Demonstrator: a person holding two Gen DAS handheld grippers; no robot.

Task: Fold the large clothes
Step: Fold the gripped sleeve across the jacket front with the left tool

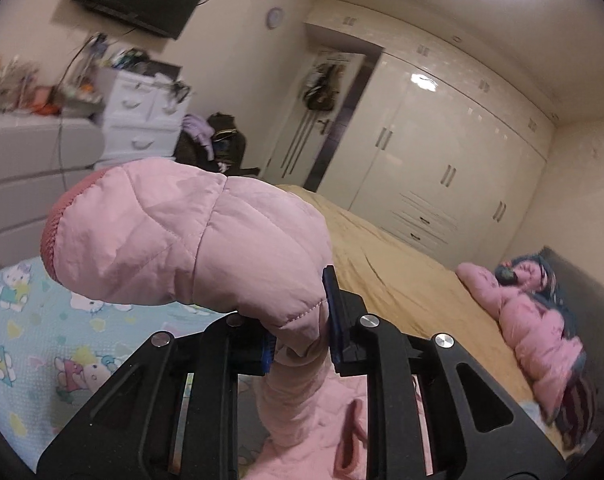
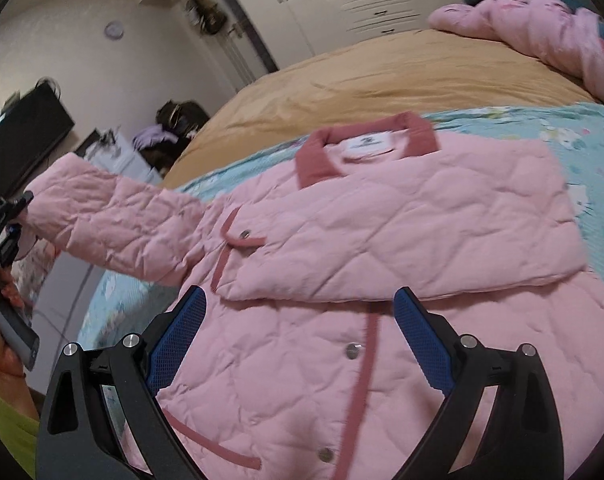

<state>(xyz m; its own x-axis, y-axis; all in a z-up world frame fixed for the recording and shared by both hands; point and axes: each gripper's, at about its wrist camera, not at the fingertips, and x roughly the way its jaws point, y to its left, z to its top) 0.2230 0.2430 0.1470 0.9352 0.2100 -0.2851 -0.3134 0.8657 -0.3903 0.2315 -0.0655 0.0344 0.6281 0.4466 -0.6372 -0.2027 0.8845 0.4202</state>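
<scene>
Pale pink quilted jacket [image 2: 382, 232], rose collar [image 2: 366, 140]; mustard bedspread [image 2: 382, 76]; turquoise cartoon-cat sheet [image 1: 41, 340].

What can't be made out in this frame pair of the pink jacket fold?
- Left wrist view: the pink jacket body is mostly hidden by the left tool and the sleeve it grips.
- Right wrist view: the jacket hem is cut off by the lower edge and the open right tool.
- Right wrist view: the collar label is too blurred to read.
- Both views: the clothes pile near the headboard is too small and blurred to sort.
</scene>
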